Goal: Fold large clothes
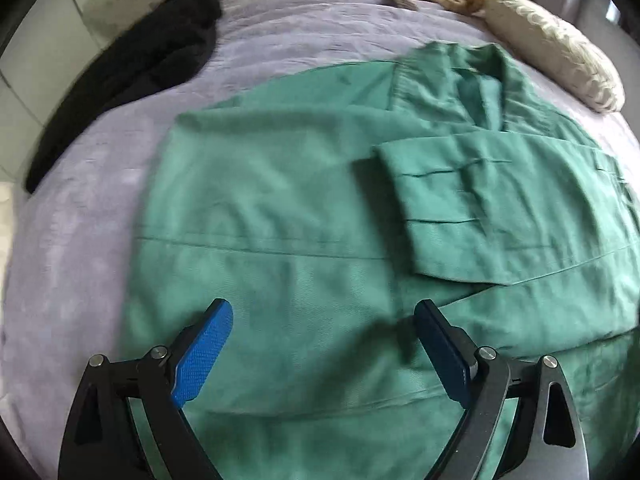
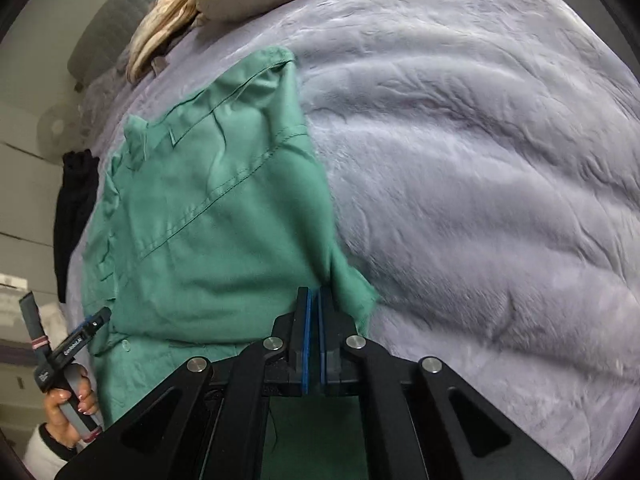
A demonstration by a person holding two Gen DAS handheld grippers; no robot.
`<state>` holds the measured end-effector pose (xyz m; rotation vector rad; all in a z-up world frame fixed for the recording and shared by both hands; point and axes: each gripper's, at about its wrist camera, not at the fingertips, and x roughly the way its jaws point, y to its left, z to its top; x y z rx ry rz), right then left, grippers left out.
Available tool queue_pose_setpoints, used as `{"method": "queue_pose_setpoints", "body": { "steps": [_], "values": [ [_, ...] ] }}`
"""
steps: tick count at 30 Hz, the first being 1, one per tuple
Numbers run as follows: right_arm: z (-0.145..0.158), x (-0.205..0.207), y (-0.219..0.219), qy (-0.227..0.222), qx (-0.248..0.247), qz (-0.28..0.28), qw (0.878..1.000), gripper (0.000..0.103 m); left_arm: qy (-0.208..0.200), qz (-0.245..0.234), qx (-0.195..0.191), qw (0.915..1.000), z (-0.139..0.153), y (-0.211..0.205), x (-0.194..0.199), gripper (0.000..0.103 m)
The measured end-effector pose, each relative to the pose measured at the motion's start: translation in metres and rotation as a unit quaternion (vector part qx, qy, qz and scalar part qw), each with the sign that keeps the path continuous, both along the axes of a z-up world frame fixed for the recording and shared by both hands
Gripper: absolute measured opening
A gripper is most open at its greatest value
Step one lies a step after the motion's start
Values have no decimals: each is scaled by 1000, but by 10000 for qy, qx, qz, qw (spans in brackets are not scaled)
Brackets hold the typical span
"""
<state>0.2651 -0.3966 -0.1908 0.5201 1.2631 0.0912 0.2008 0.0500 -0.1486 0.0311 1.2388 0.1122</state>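
Note:
A large green shirt lies spread on a lilac bed cover, its collar at the far right and one sleeve folded across its front. My left gripper hovers open and empty over the shirt's lower part. In the right wrist view the shirt fills the left half. My right gripper is shut on the green shirt at its near right edge, with the cloth bunched between the blue pads. The left gripper shows at the lower left in a person's hand.
A black garment lies at the bed's far left edge. Beige and cream garments are piled at the far right of the bed. In the right wrist view the bed cover stretches wide to the right of the shirt.

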Motion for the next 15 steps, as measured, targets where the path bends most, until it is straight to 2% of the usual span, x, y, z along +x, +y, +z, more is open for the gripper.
{"method": "queue_pose_setpoints", "body": {
  "steps": [1, 4, 9, 12, 15],
  "values": [
    [3, -4, -2, -13, 1, 4, 10000, 2, 50, 16, 106, 9999, 1, 3, -2, 93],
    [10, -15, -7, 34, 81, -14, 10000, 6, 172, 32, 94, 9998, 6, 8, -16, 93],
    [19, -35, -8, 90, 220, -50, 9997, 7, 343, 38, 169, 9993, 13, 0, -45, 93],
    [19, -46, -6, 225, 299, -10, 9993, 9, 470, 101, 94, 9988, 14, -5, -58, 93],
    [21, -53, 1, 304, 351, 84, 9989, 16, 537, 157, 1, 9984, 16, -12, -72, 93]
  ]
}}
